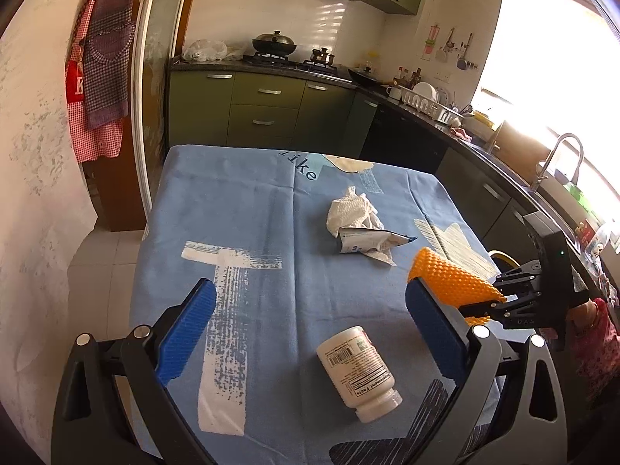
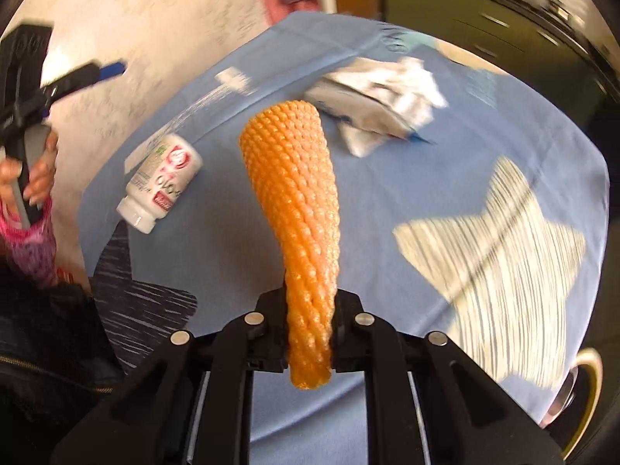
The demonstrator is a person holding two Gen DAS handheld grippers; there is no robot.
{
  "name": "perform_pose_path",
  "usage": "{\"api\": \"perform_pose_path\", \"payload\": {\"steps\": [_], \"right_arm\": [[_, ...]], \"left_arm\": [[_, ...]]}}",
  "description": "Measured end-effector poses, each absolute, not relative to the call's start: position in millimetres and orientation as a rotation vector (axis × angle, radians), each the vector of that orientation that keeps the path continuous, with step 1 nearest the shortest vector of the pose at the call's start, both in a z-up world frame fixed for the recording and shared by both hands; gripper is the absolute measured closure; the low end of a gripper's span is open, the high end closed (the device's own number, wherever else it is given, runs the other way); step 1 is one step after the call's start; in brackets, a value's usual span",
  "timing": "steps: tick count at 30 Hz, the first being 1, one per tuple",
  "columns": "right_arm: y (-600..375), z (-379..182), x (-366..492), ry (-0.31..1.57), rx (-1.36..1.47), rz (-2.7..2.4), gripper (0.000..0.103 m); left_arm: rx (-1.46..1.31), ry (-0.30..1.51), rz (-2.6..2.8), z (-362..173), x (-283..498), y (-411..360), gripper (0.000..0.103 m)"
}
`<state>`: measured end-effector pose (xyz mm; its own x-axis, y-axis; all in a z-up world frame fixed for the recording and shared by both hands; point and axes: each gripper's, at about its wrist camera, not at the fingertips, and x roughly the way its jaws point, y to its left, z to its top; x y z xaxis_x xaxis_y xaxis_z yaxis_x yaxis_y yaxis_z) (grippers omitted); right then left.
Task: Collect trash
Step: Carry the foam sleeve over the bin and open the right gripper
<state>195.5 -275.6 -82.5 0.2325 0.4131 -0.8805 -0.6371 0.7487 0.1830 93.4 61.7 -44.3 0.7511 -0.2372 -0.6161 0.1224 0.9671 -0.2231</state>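
Right gripper [image 2: 310, 333] clamped on orange foam net [image 2: 294, 201], held above the blue cloth [image 1: 240, 209]. Left gripper [image 1: 310, 333] wide apart, nothing in it, over the white bottle [image 1: 358, 374] lying on its side. Crumpled tissue [image 1: 354, 211] and wrapper [image 1: 368, 242] touching, mid-table.

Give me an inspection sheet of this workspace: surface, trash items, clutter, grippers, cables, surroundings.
Surface: table under blue star-print cloth.
Job's things: white plastic pill bottle lying on its side; crumpled white paper tissue touching a torn blue-and-white wrapper; orange foam net sleeve held off the cloth.
Clutter: nothing seen.
Grippers: left gripper open above the bottle; right gripper shut on the sleeve.
Cables: nothing seen.
Surroundings: green kitchen cabinets, lidded wok on stove, checked aprons hanging on wall.
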Motion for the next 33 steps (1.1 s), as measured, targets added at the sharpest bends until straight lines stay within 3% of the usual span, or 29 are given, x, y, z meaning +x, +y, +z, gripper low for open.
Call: {"api": "perform_pose_path", "payload": {"steps": [8,18,20,21,22,33], "right_arm": [[-449.4,-91.6,186.8,1.103,0.162,0.193,0.09],[-578.9,-106.4,180.5,1.101,0.203,-0.299,0.089],[-587.0,-115.3,183.8,1.097,0.201,-0.349,0.077],[-589.8,-120.4,185.7,1.092,0.209,-0.361,0.068],[-591.9,-122.9,185.6,1.082,0.22,-0.372,0.052],[-549.6,-91.3,147.2,0.92,0.199,-0.318,0.041]], "left_arm": [[-0.155,0.707,-0.235,-46.3,96.8,43.0,0.006],[-0.131,0.726,-0.257,-47.6,100.2,23.0,0.006],[-0.125,0.726,-0.261,-46.2,99.9,19.8,0.006],[-0.123,0.725,-0.262,-45.8,100.3,19.1,0.006],[-0.119,0.727,-0.261,-45.4,100.4,17.6,0.006],[-0.096,0.764,-0.256,-50.2,104.1,6.9,0.006]]}}
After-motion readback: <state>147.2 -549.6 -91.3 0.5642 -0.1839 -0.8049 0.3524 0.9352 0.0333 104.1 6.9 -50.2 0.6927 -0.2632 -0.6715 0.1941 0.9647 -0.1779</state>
